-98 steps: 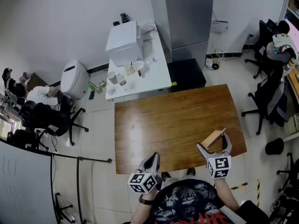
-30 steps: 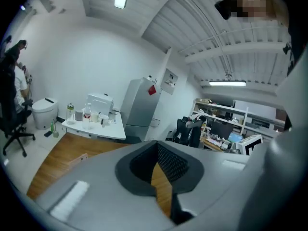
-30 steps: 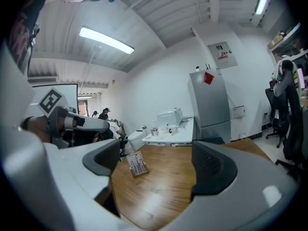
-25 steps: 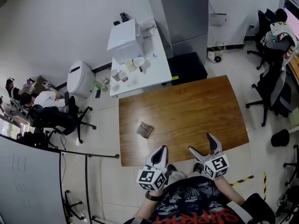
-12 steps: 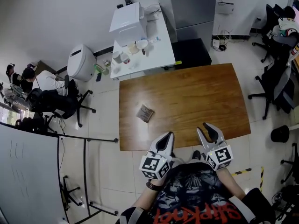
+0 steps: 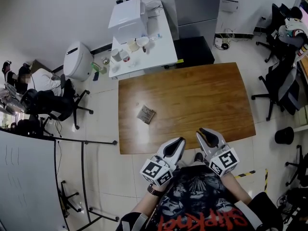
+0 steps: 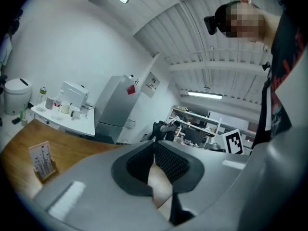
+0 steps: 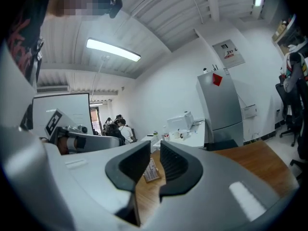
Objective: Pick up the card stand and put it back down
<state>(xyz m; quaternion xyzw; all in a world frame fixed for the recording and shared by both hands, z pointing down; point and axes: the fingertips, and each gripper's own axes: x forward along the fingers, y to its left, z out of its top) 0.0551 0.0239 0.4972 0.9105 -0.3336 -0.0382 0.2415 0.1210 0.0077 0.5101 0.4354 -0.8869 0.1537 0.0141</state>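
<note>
The card stand [image 6: 146, 114], a small wooden block holding a printed card, rests on the brown table [image 6: 202, 95] left of its middle. It also shows in the left gripper view [image 7: 41, 160] and between the jaw tips of the right gripper view [image 8: 151, 170], far off. Both grippers hover at the table's near edge, well away from the stand. My left gripper [image 6: 181, 140] [image 7: 154, 146] is shut with nothing in it. On my right gripper [image 6: 202, 131] [image 8: 155, 149] the jaws are closing to shut, and nothing is between them.
A white side table [image 6: 159, 57] with a white appliance and cups stands behind the brown table, next to a grey cabinet [image 6: 192, 4]. Office chairs [image 6: 281, 93] are at the right. A white bin [image 6: 77, 61] and seated people are at the left, and a whiteboard [image 6: 24, 186] at the lower left.
The right gripper, which held the stand earlier, let it go; its open jaws have since shut. The stand lies on the table, and both grippers have drawn back to the near edge.
</note>
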